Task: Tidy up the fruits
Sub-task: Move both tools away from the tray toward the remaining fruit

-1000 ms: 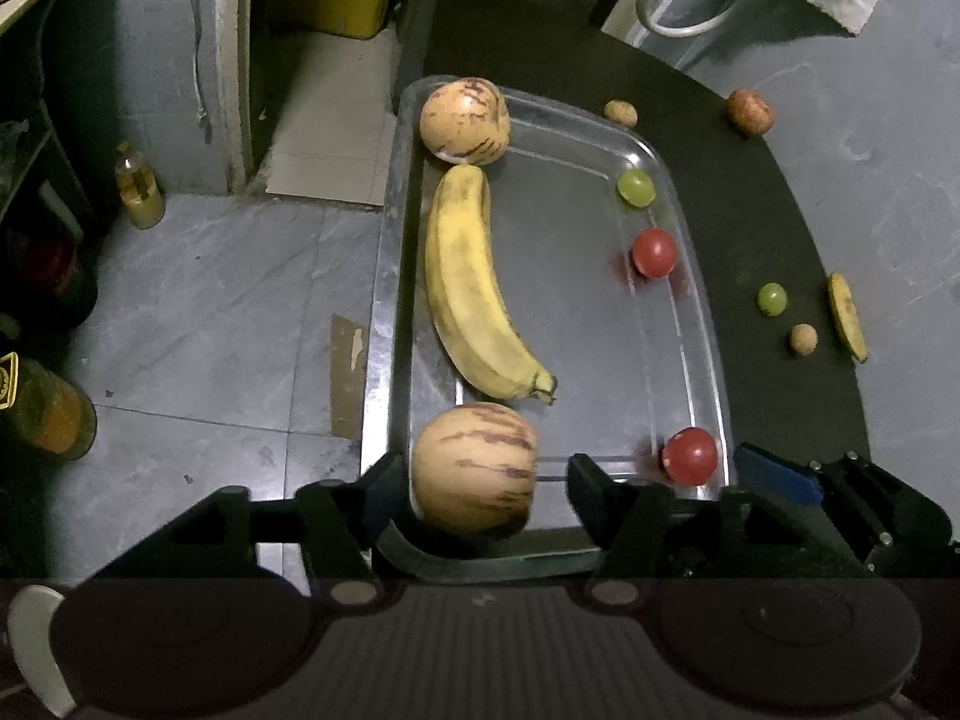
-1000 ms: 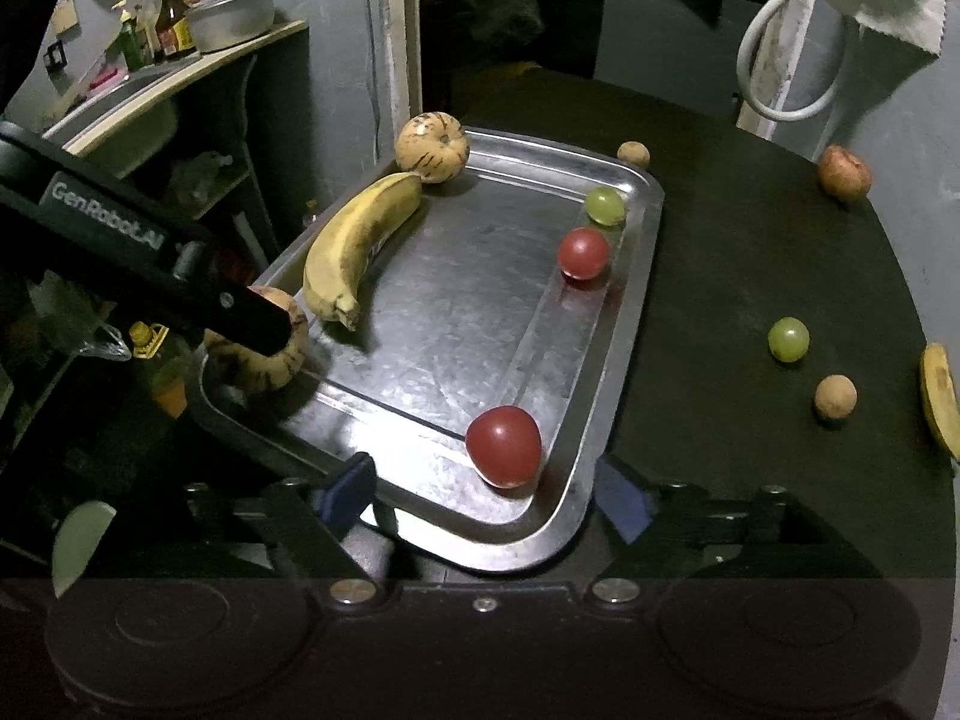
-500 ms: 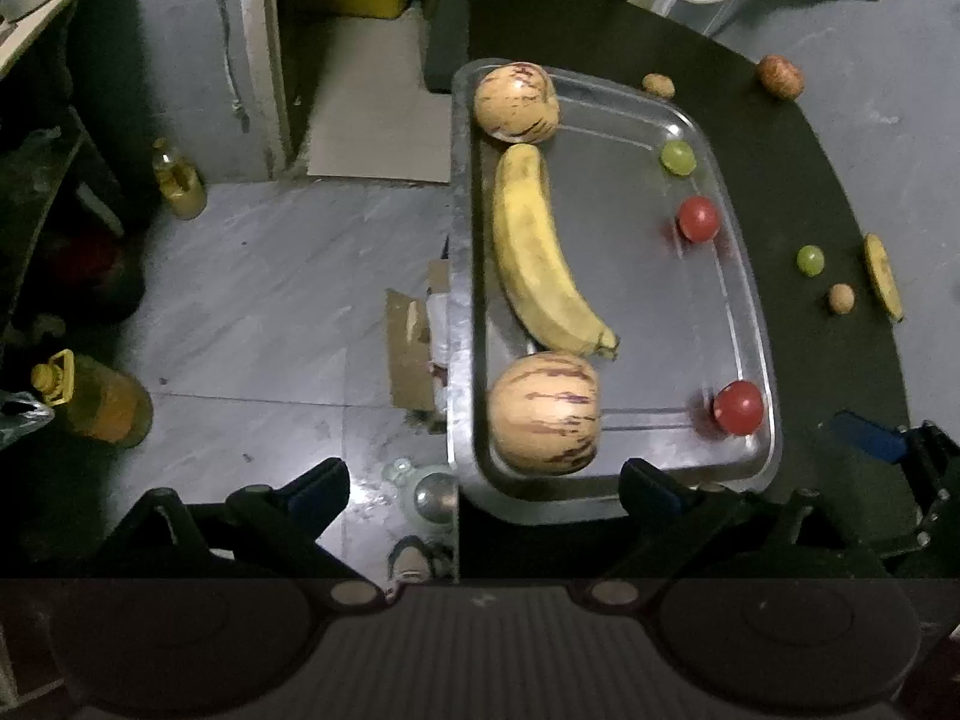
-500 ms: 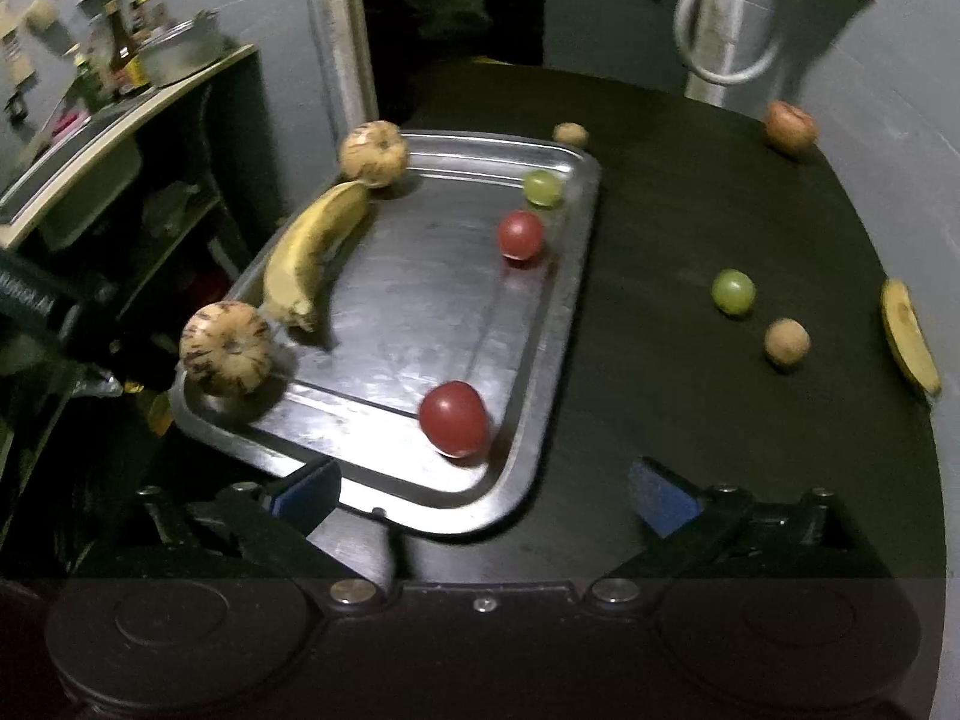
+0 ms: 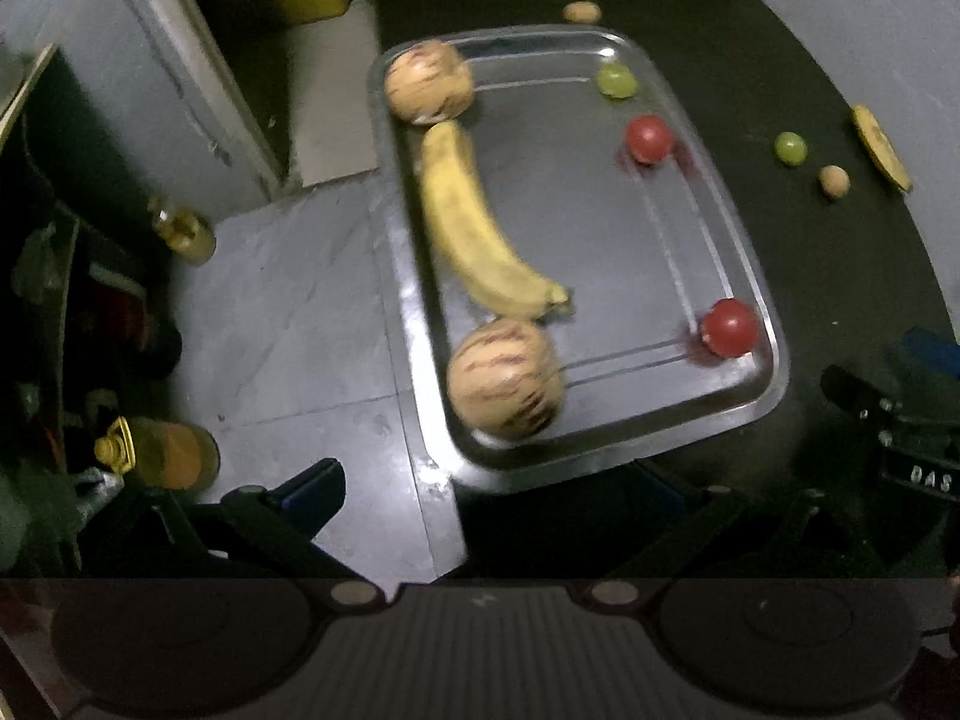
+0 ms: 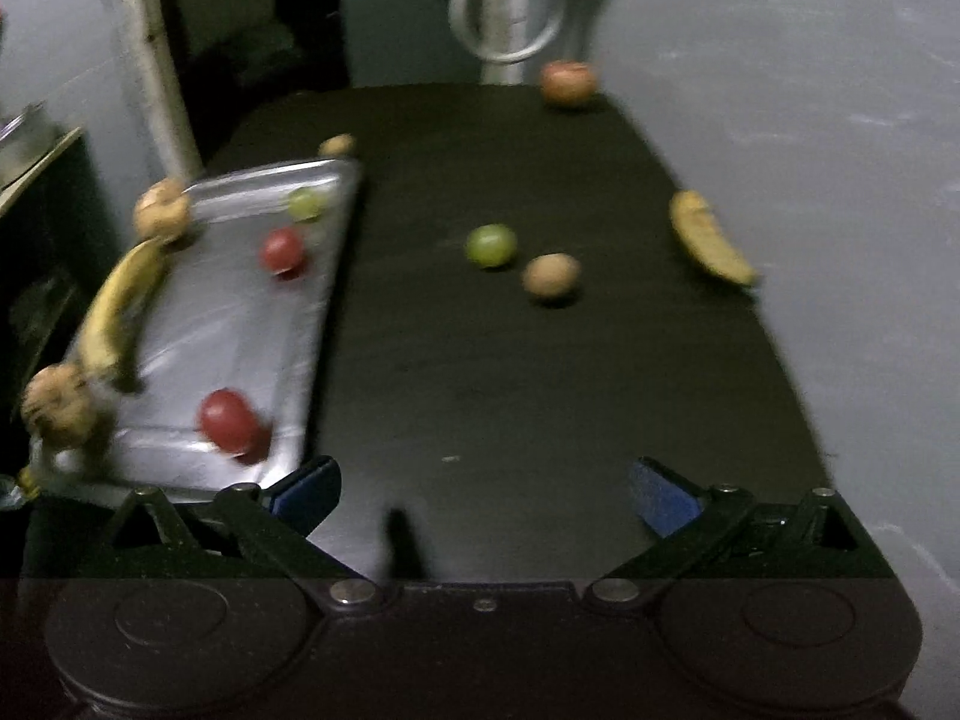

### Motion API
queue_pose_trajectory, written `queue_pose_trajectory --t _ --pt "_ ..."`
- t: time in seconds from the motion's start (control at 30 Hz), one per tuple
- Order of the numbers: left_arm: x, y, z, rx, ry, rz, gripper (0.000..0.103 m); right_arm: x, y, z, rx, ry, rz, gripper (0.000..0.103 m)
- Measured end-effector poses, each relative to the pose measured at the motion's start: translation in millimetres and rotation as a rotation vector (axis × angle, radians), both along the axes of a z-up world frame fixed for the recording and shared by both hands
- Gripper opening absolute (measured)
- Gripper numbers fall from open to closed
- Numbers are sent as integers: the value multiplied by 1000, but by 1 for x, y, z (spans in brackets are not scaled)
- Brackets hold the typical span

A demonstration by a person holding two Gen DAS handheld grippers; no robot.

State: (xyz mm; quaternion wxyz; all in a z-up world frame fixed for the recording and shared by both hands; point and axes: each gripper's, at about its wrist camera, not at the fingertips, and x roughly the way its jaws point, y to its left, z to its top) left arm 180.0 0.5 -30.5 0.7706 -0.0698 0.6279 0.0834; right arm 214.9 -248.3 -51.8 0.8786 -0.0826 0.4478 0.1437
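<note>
I read both tools as spread wide, nothing between the fingers. The left tool (image 5: 480, 492) points steeply down over the near edge of the metal tray (image 5: 708, 432); its jaws have just been opening, and the striped melon (image 5: 505, 378) lies free in the tray's near left corner, clear of the fingers. The right tool (image 6: 480, 489) hangs over bare black worktop (image 6: 540, 390), just right of the tray's near corner; its jaws have also just been opening and hold nothing.

Tray contents, from the left wrist view:
- a second striped melon (image 5: 428, 81) in the far left corner;
- a banana (image 5: 474, 234) along the left side between the two melons, its stem end touching or nearly touching the near melon;
- a green grape (image 5: 616, 80) near the far right;
- one red tomato (image 5: 648, 138) along the right side, another red tomato (image 5: 729, 327) in the near right corner.

Fruit on the worktop outside the tray, from the right wrist view:
- a loose green grape (image 6: 491, 245) with a small brown fruit (image 6: 551, 275) just beside it;
- a second banana (image 6: 711, 238) near the right edge;
- a reddish apple-like fruit (image 6: 567, 81) at the far end;
- another small brown fruit (image 6: 336, 145) just beyond the tray's far edge.

Both views are motion-blurred.
</note>
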Motion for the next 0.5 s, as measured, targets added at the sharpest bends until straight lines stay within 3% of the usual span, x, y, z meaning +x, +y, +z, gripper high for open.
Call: queue_pose_trajectory --t 0.23,0.5 --pt "23 -25 17 44 -30 -68 102 5 -34 -1 -4 -74 -116 102" --pt "51 -50 32 63 -87 -79 102 9 -54 -9 -10 -94 -135 102"
